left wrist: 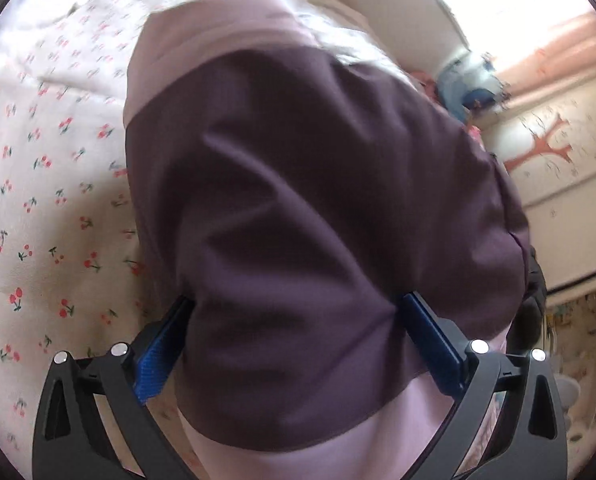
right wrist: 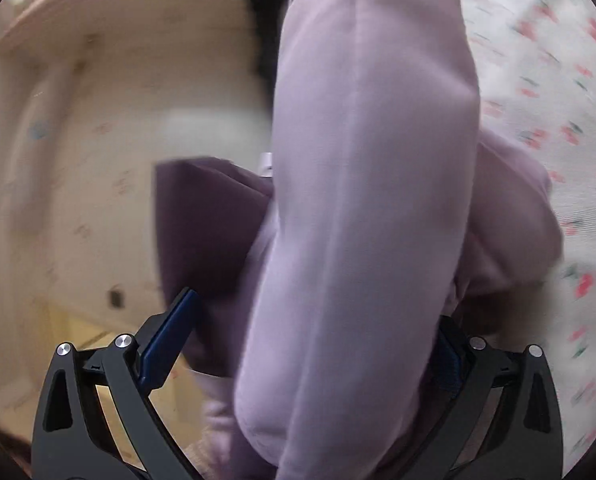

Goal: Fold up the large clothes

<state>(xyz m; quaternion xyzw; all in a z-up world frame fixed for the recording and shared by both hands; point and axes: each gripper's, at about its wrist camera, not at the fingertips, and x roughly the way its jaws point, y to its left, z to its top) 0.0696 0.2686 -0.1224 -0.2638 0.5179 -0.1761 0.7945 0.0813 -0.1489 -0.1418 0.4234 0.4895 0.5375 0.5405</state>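
- White bed sheet with a red cherry print [left wrist: 50,184] spreads below.
- Lilac-and-dark-purple fleece garment [left wrist: 309,216] hangs over it, blocking both views.
- Left hand-held gripper [left wrist: 298,344] clamps the garment's dark panel.
- Right hand-held gripper [right wrist: 313,344] clamps its lilac folds [right wrist: 361,200].

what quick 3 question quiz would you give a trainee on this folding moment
1. True or false: the left hand-held gripper has garment fabric between its fingers.
2. What print is on the bedsheet?
A. stripes
B. cherries
C. stars
3. Which garment colour fills the right hand-held gripper view: dark purple or light lilac?

Key:
1. true
2. B
3. light lilac
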